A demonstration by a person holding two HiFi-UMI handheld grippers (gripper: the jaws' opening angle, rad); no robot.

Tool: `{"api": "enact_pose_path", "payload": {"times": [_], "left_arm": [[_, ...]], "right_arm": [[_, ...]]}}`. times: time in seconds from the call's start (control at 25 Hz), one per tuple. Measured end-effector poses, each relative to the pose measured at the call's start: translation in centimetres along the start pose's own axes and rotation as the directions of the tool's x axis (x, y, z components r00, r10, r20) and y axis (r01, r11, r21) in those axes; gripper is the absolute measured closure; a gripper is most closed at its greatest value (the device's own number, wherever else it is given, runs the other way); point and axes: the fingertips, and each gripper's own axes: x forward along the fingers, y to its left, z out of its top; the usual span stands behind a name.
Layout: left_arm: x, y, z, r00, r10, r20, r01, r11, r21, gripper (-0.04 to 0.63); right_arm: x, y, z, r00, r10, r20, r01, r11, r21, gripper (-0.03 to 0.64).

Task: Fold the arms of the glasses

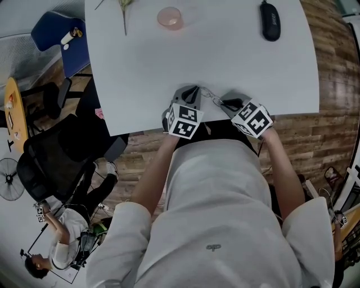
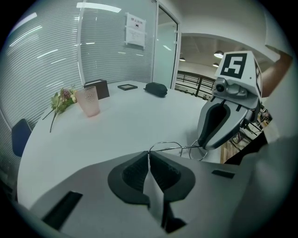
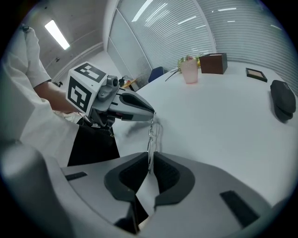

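A pair of thin wire-framed glasses (image 1: 211, 97) hangs just above the white table (image 1: 140, 73), close to its near edge, between my two grippers. My left gripper (image 1: 194, 93) is shut on one end of the wire frame (image 2: 179, 148), which runs out from its fingertips toward the right gripper (image 2: 205, 145). My right gripper (image 1: 225, 102) has its pads closed on the other end of the glasses (image 3: 152, 135). The wire stands edge-on in the narrow slit between those pads. The left gripper (image 3: 152, 113) meets the wire from the far side. The lenses are hard to make out.
At the table's far side stand a pink cup (image 1: 170, 18), a black glasses case (image 1: 270, 21), a flower stem (image 1: 124, 11), a brown box (image 3: 212, 62) and a small dark frame (image 3: 257, 73). A black office chair (image 1: 50, 157) is left of the table.
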Motion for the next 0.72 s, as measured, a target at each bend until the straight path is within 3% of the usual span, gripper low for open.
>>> {"api": "enact_pose_path", "payload": {"times": [0.72], "left_arm": [[0.9,0.0,-0.4,0.999,-0.012,-0.034,0.013,0.999,0.030,0.571]], "right_arm": [[0.6,-2.8,-0.1,0.997,-0.069,-0.024,0.069,0.998,-0.007,0.571]]}}
